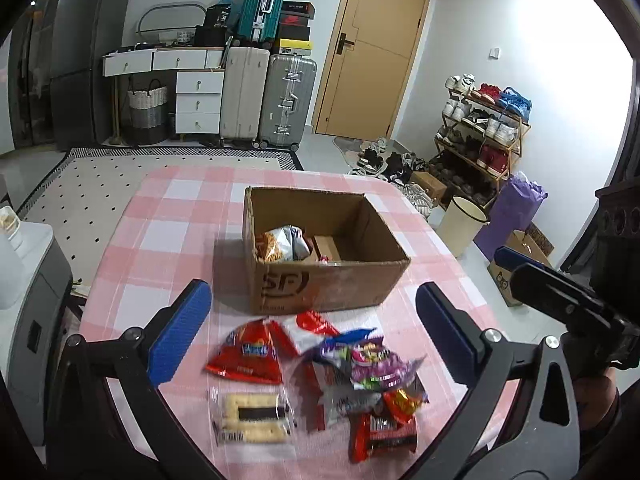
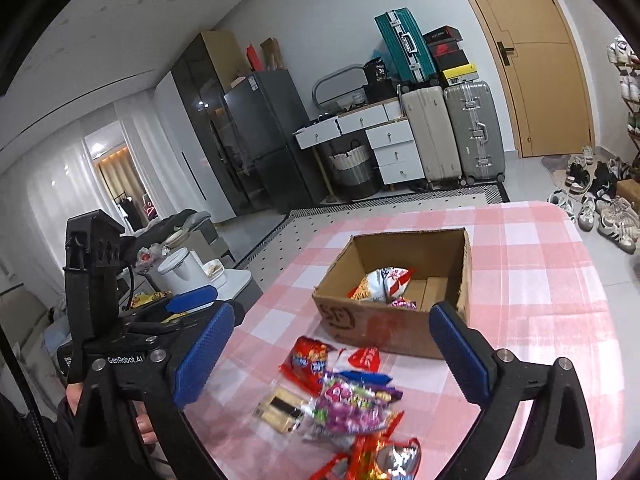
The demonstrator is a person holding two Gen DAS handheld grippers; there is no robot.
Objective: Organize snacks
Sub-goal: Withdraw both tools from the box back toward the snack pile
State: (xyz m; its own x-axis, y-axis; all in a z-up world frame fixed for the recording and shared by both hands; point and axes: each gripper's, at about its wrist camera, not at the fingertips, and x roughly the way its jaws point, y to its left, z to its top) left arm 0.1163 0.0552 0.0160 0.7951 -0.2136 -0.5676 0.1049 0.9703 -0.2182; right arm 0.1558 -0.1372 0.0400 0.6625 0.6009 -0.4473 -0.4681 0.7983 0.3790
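A: Both tongs are released, yes?

B: Yes. The left gripper (image 1: 314,332) has its blue pads spread wide with nothing between them, and the right gripper (image 2: 332,356) is the same: spread, empty, held above the table. Neither touches a packet.

A: So what is the step, as you judge it?

B: Picking the next snack from the loose pile (image 1: 320,372) on the pink checked tablecloth (image 1: 168,240). The pile lies nearest, just in front of the cardboard box (image 1: 320,280). I'd start with an outlier, not the heap: the clear-wrapped biscuit pack (image 1: 252,420) or the red packet (image 1: 248,354) beside it sits apart at the left edge.

A: Why those?

B: The purple and foil wrappers (image 1: 372,360) overlap, so a grab there would likely drag neighbours along. Come down over one packet, pinch it across its narrow side, and squeeze gently; these bags crumple and slip.

A: And the box?

B: Open-topped, flaps off or folded away, sitting upright beyond the pile. Inside, against the left wall, is a crisp bag (image 1: 286,244), with a small brown carton (image 1: 326,246) next to it and something red at the front. The right half looks free.
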